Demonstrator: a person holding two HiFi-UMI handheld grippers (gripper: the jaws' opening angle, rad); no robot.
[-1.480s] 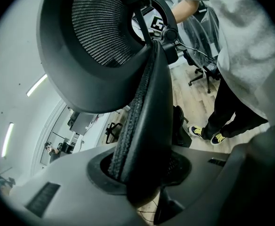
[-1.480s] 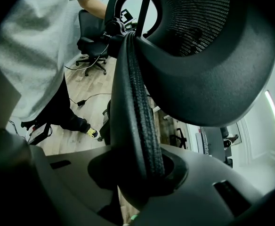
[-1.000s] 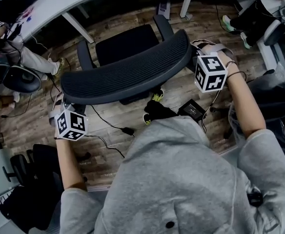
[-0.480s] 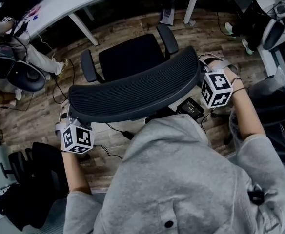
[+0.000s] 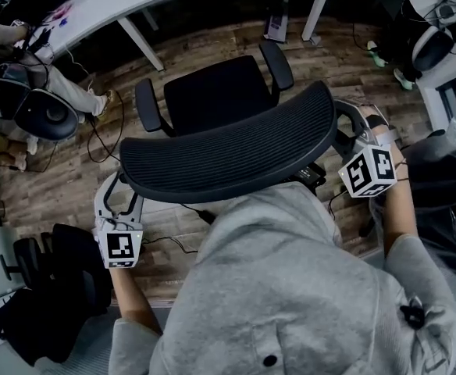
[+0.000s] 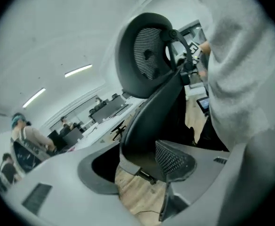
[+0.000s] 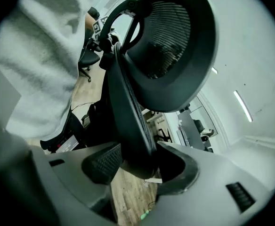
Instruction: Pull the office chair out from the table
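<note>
The black office chair (image 5: pixel 216 92) stands out from the curved white table (image 5: pixel 134 2), its mesh backrest (image 5: pixel 236 155) just in front of me. My left gripper (image 5: pixel 119 198) is at the backrest's left end and my right gripper (image 5: pixel 351 127) at its right end. Both have just been opening. In the left gripper view the backrest's edge (image 6: pixel 142 140) stands between the parted jaws of the left gripper (image 6: pixel 137 173). In the right gripper view the edge (image 7: pixel 135 140) runs between the jaws of the right gripper (image 7: pixel 137 166). The pads do not press on it.
Cables and a black power brick (image 5: pixel 310 176) lie on the wooden floor under the chair. Another chair (image 5: pixel 37 116) with a seated person is at the left, a black chair base (image 5: pixel 48 264) at the lower left, and a dark bag (image 5: pixel 439 186) at the right.
The chair has come further from the table towards me. Both grippers, shut on the backrest's ends before, have opened their jaws and drawn back a little.
</note>
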